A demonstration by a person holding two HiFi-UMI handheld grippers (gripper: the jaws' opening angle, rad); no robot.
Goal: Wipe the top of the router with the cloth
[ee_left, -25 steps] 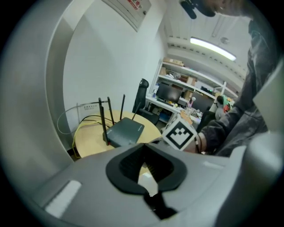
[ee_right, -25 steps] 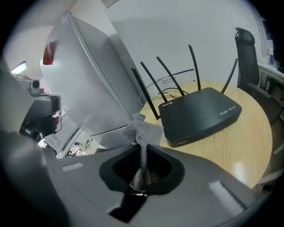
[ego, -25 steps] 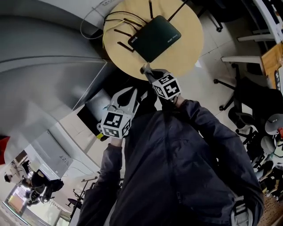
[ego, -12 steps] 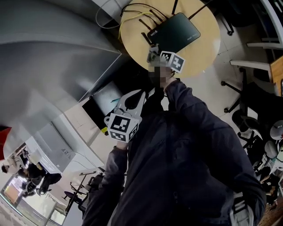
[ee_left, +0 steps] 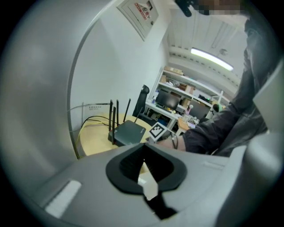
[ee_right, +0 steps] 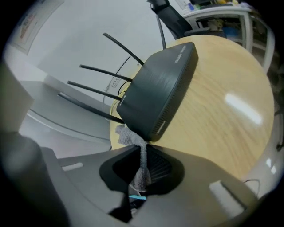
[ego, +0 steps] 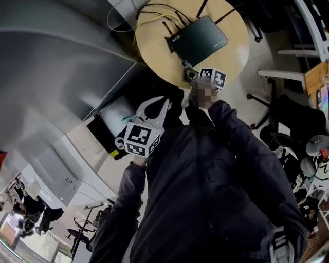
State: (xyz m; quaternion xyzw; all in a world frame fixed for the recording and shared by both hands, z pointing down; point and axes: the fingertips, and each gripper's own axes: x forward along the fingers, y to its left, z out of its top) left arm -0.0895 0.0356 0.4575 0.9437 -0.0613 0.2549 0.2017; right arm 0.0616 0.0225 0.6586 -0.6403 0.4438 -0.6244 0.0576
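Markings: the router (ee_right: 157, 93) carries small white print near two edges of its top, too small to read. A wall sign (ee_left: 142, 13) above the left tool (ee_left: 144, 148) bears red print, also illegible.

Pose: the right tool (ee_right: 142, 148) is extended over the edge of the round wooden bench (ee_right: 222, 119). Its jaws are pinched on one grey cloth (ee_right: 141, 166). The cloth's free end bunches just ahead of the jaws at the router's nearest corner; contact cannot be confirmed. The left tool is held back beside the person's chest, well short of the bench, tips pressed together, nothing between them.

Count: one router, lying directly ahead of the right tool; four antennas (ee_right: 95, 91) fan out on its left side. One cloth. Two tools.
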